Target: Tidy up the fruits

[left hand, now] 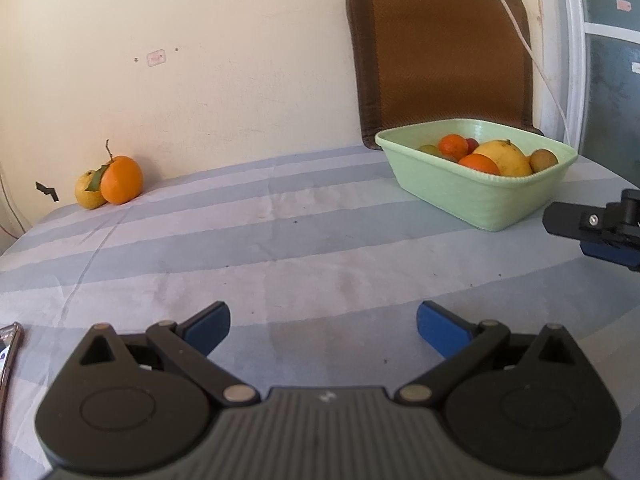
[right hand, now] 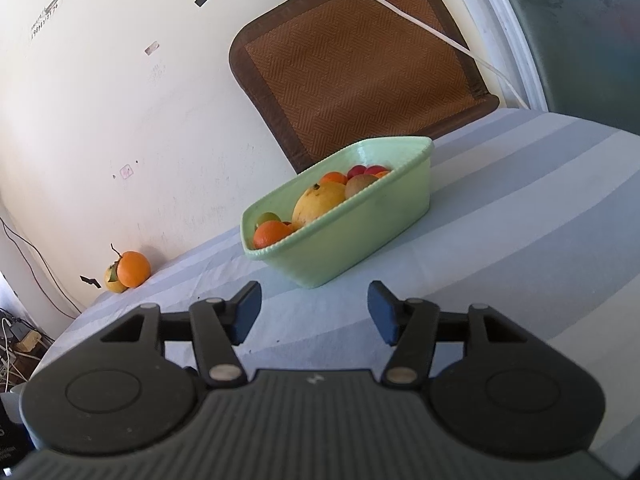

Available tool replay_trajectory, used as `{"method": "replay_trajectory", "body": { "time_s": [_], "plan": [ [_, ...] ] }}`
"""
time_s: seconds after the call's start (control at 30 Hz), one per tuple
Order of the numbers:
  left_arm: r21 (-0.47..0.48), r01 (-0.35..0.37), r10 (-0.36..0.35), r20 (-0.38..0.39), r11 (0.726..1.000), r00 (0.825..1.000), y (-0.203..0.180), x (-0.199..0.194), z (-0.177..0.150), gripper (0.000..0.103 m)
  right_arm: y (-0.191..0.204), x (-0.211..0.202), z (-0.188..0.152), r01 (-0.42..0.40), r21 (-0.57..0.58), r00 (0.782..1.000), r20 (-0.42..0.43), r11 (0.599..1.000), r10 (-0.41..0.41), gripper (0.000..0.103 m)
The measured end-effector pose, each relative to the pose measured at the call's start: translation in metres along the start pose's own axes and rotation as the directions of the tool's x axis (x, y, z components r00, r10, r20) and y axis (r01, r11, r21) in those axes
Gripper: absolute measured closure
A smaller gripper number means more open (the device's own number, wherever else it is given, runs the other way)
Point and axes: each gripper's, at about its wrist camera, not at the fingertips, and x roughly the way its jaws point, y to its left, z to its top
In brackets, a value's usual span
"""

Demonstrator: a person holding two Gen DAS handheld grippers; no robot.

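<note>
A pale green basket stands on the striped tablecloth at the back right, holding a large yellow citrus, oranges, a kiwi and small red fruits. An orange with a stem and a small yellow fruit touch each other by the wall at the far left. My left gripper is open and empty, low over the cloth, well short of both. My right gripper is open and empty, just in front of the basket; it shows at the right edge of the left wrist view.
A brown woven mat leans on the wall behind the basket, with a white cable across it. A window frame is at the right. A flat object's edge lies at the near left. Cables and plugs lie below the table's left edge.
</note>
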Motion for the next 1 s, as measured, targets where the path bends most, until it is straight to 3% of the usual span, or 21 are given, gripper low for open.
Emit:
{"method": "replay_trajectory", "body": {
  "time_s": [0.43, 1.0],
  "plan": [
    [-0.030, -0.060, 0.061, 0.039, 0.998, 0.997, 0.0046, -0.0045, 0.0003, 0.000, 0.0024, 0.0001, -0.0017, 0.000, -0.015, 1.000, 0.002, 1.000, 0.000, 0.041],
    [-0.028, -0.080, 0.081, 0.035, 0.996, 0.996, 0.0029, -0.0039, 0.0004, 0.000, 0.0029, -0.0005, -0.0023, 0.002, -0.012, 1.000, 0.005, 1.000, -0.002, 0.041]
  ]
}}
